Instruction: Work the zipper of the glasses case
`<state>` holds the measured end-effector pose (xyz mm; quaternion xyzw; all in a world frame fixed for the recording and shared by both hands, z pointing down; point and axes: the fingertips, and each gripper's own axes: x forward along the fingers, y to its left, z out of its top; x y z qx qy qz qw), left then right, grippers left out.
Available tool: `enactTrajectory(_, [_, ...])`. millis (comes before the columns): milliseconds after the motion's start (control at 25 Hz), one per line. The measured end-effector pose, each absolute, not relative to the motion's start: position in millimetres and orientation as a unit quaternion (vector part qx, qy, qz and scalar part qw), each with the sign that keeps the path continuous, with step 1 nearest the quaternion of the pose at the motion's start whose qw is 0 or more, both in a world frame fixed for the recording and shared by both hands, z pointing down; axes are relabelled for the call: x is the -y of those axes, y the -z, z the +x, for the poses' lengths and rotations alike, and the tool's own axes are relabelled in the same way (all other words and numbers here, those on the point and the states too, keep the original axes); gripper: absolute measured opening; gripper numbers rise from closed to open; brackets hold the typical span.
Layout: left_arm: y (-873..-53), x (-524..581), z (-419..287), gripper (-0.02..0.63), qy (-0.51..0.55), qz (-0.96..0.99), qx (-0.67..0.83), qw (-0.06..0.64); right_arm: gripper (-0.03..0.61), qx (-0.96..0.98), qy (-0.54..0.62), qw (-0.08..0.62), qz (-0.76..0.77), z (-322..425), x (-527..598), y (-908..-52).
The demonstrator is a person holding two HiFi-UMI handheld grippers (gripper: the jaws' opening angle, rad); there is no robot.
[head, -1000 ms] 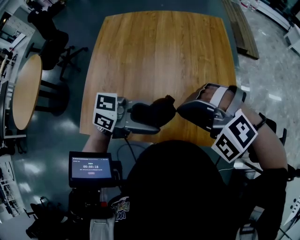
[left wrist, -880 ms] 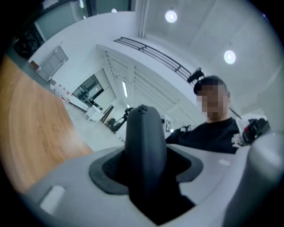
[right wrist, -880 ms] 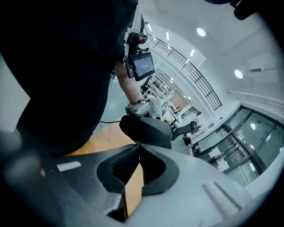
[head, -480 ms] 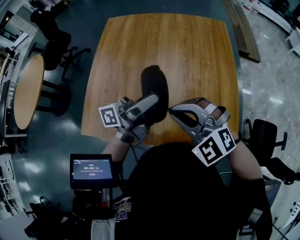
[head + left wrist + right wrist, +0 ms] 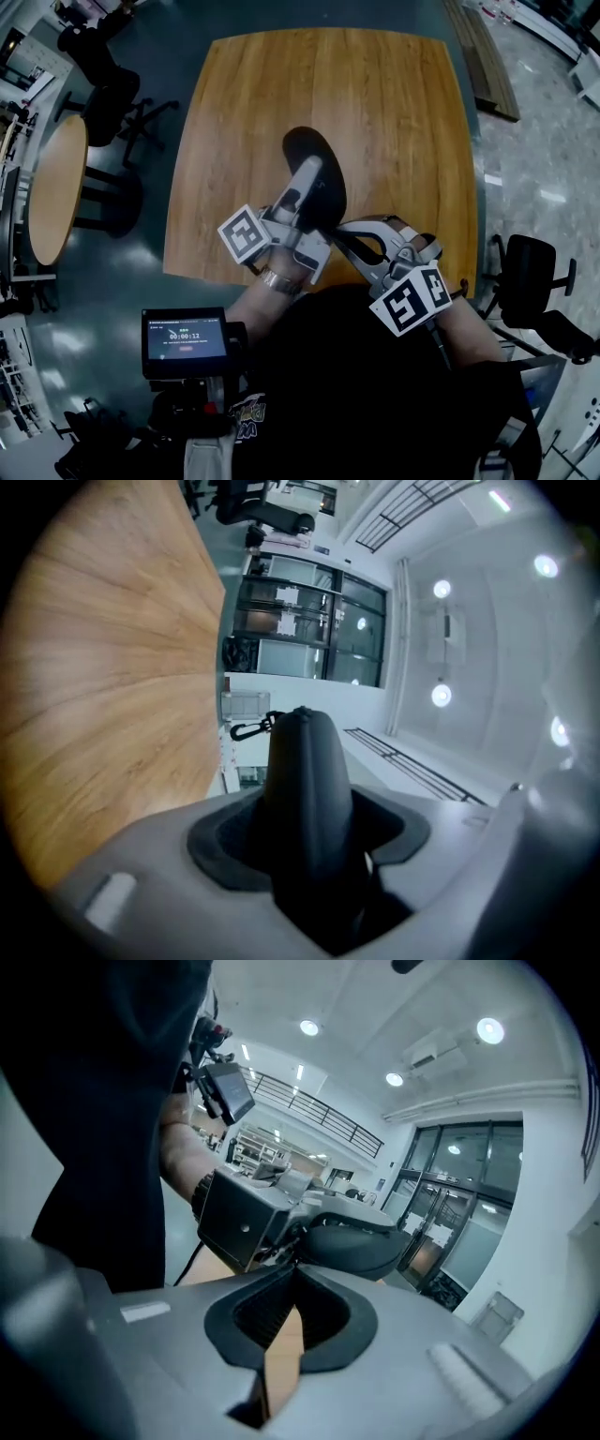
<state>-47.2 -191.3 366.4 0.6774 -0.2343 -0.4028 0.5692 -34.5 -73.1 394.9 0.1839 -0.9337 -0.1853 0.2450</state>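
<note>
The black glasses case (image 5: 306,148) is held over the wooden table (image 5: 394,103), its long axis pointing away from me. My left gripper (image 5: 314,185) is shut on the case's sides. In the left gripper view the case (image 5: 305,789) stands between the jaws, with a small black clip (image 5: 247,729) at its far end. My right gripper (image 5: 339,229) comes in from the right, shut, its tips at the case's near end. In the right gripper view the case (image 5: 361,1249) lies just past the closed tips (image 5: 295,1262). Whether a zipper pull is pinched there is hidden.
A round wooden table (image 5: 52,187) and dark chairs (image 5: 103,89) stand at the left, and another black chair (image 5: 525,267) at the right. A small screen (image 5: 183,339) sits in front of the person's body. Both grippers work near the table's near edge.
The left gripper turned the case from lying crosswise to pointing away from me and moved right. The right gripper drew in left and nearer, staying at the case's end.
</note>
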Motion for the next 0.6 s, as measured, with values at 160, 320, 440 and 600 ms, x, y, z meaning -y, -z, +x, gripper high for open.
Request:
enactTrajectory(160, [-372,191,-42,0.255,0.387,0.688,0.241,0.564,0.005,0.934,0.176,0.252,0.184,-26,75,-400])
enactTrajectory(320, [-363,179,-35,0.258,0.358,0.732,0.201,0.544,0.005,0.942,0.140,0.220,0.212,-3,86,-392])
enactTrajectory(440, [-358,168,-28,0.259,0.338,0.757,0.176,0.531,0.005,0.951,0.117,0.190,0.215,5,90,-385])
enactTrajectory(600, [-353,172,-32,0.258,0.360,0.752,0.202,0.515,0.005,0.947,0.141,0.206,0.203,0,85,-387])
